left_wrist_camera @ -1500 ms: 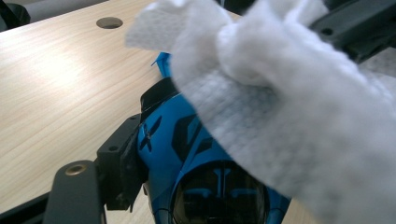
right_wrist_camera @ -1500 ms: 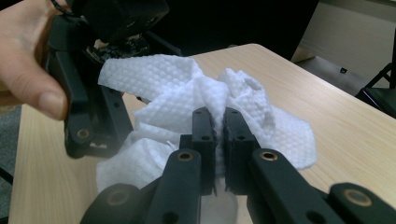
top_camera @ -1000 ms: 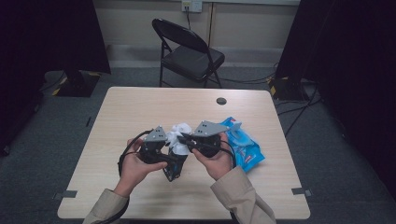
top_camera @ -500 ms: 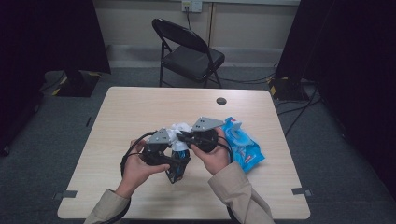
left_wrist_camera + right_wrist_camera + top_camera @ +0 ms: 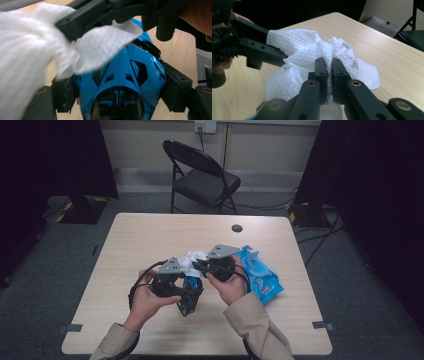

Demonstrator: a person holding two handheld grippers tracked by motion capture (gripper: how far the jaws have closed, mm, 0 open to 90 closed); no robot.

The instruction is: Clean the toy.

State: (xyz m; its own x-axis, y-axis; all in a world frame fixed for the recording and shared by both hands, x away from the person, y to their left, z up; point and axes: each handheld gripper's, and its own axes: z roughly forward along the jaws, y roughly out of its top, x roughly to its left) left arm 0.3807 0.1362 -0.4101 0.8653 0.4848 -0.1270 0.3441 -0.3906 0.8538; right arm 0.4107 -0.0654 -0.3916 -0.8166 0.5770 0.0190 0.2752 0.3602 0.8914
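A glossy blue toy car [image 5: 125, 75] with black windows sits between the pads of my left gripper [image 5: 120, 92], which is shut on its sides. In the high view that left gripper [image 5: 184, 295] holds the toy car [image 5: 190, 286] just above the table, near the middle. My right gripper [image 5: 327, 67] is shut on a crumpled white wipe [image 5: 304, 42]. The wipe [image 5: 32, 50] lies against the top of the car. From above, the right gripper [image 5: 199, 265] and wipe [image 5: 192, 259] are directly behind the toy.
A blue wipes pack [image 5: 261, 276] lies on the wooden table [image 5: 150, 235] just right of my right hand. A small dark disc [image 5: 237, 228] sits near the far edge. A black folding chair [image 5: 205, 175] stands beyond the table.
The right gripper with the wipe has edged slightly left over the toy car. The left gripper has kept still.
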